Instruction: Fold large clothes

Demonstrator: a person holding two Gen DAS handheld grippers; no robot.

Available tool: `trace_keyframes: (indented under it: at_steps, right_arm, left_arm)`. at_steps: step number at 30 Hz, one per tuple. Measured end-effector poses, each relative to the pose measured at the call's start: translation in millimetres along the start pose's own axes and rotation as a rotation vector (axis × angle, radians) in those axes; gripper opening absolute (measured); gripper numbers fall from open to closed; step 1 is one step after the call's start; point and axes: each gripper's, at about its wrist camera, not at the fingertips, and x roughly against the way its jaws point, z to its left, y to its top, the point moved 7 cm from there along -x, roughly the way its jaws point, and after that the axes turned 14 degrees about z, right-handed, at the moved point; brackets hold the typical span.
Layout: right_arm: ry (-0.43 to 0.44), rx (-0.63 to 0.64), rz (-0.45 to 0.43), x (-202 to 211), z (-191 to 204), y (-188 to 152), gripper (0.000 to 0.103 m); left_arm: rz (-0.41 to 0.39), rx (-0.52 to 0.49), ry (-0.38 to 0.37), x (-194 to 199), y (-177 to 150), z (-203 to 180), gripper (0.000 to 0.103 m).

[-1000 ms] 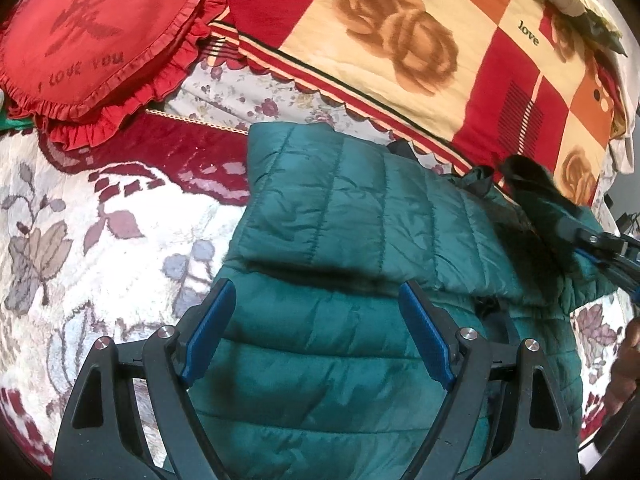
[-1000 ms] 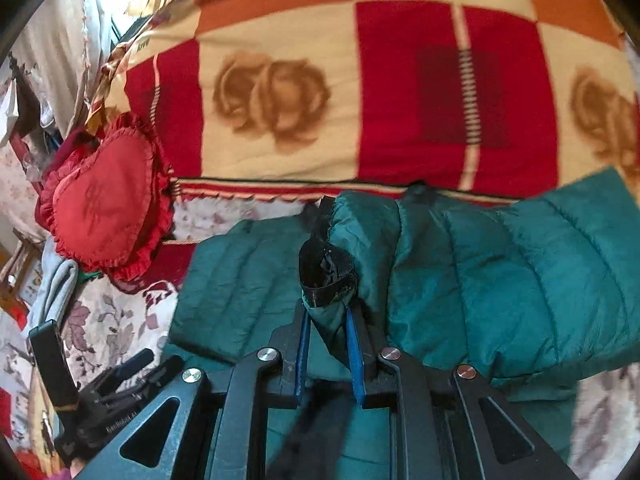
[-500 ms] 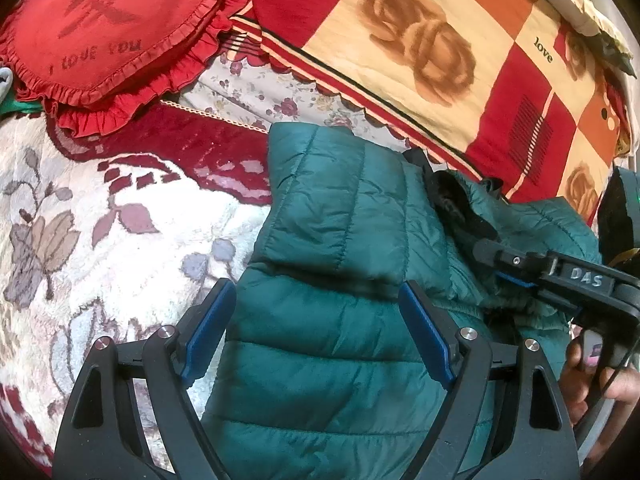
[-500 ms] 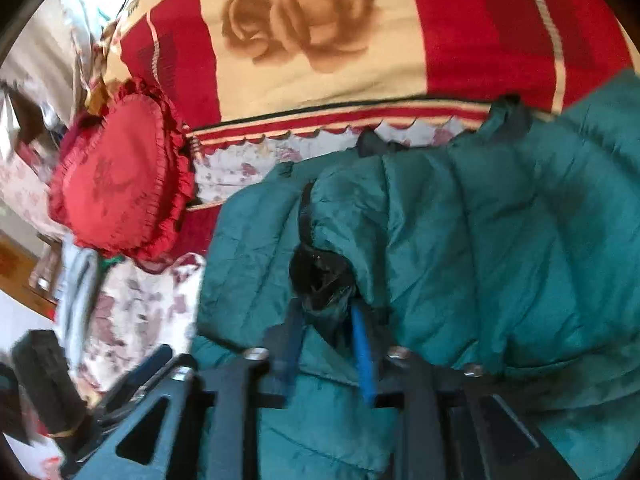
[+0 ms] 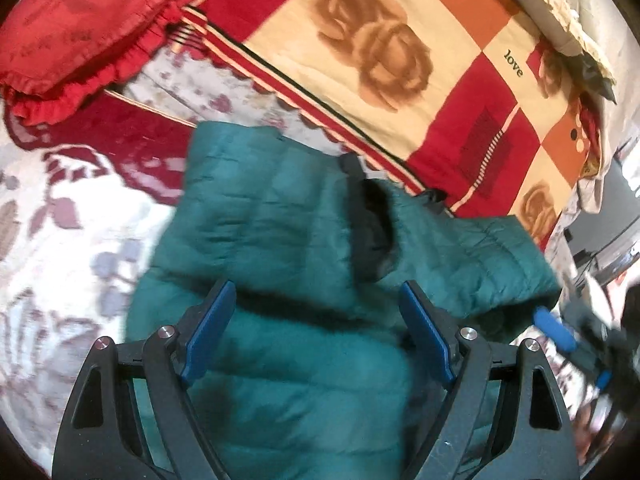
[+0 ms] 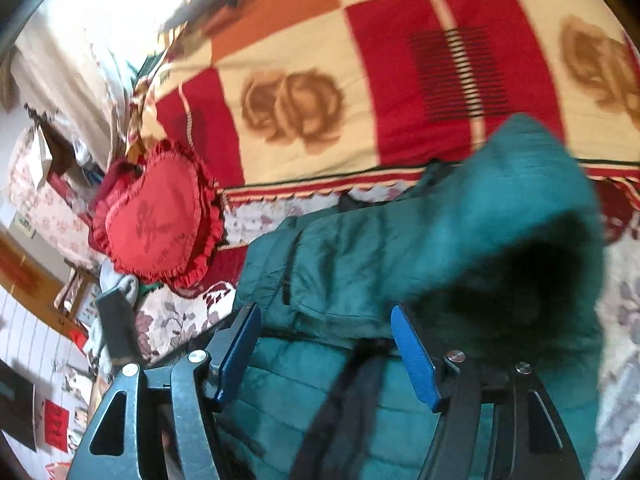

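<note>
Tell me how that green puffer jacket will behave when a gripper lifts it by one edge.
The green puffer jacket looks floppy: its sleeve is folded across the body and sags. Its quilted, puffy panels suggest it is light for its bulk and may spring back from a fold. The shell has a slight sheen, so it could slip between pads.

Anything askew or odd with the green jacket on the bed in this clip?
Nothing damaged. The green puffer jacket is only partly folded: one sleeve lies loosely across the body, its dark cuff opening gaping, rather than lying flat.

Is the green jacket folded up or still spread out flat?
Partly folded. The green jacket has both sleeves laid across its front on the bed, not yet a neat bundle.
</note>
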Motion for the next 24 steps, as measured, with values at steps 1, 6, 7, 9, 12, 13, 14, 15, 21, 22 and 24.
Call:
trace_keyframes:
  at_steps: [1, 6, 7, 9, 12, 13, 14, 15, 21, 22, 24]
  right_arm:
    - [-0.002, -0.009, -0.012, 10, -7, -3, 0.068]
    - [-0.008, -0.063, -0.056, 41, -41, -15, 0.07]
    - [-0.005, -0.077, -0.061, 45, -48, -17, 0.07]
    - [-0.004, -0.095, -0.068, 51, -59, -21, 0.07]
    - [-0.022, -0.113, -0.085, 56, -72, -23, 0.07]
    - [-0.026, -0.122, -0.095, 58, -76, -23, 0.07]
    - [-0.029, -0.129, -0.102, 61, -80, -22, 0.07]
    - [-0.038, -0.142, -0.113, 62, -83, -19, 0.07]
    - [-0.111, -0.24, -0.162, 64, -101, -5, 0.07]
    - [-0.11, -0.246, -0.158, 61, -101, -4, 0.07]
    - [-0.115, -0.246, -0.143, 51, -99, 0, 0.07]
  left_arm:
    - [0.012, 0.005, 0.0, -8, 4, -8, 0.084]
    - [0.036, -0.003, 0.053, -40, 14, -32, 0.084]
    - [0.04, -0.01, 0.078, -47, 15, -36, 0.084]
    - [0.045, -0.018, 0.1, -55, 17, -40, 0.084]
    - [0.044, -0.048, 0.056, -58, 18, -49, 0.057]
    - [0.061, -0.047, 0.038, -59, 19, -50, 0.035]
    - [0.077, -0.042, 0.027, -58, 19, -49, 0.027]
    - [0.077, -0.036, 0.014, -55, 21, -47, 0.023]
    - [-0.032, -0.034, 0.02, -2, 37, -19, 0.01]
    - [-0.052, -0.025, 0.024, 10, 40, -8, 0.01]
    - [-0.08, -0.023, 0.051, 23, 44, 8, 0.01]
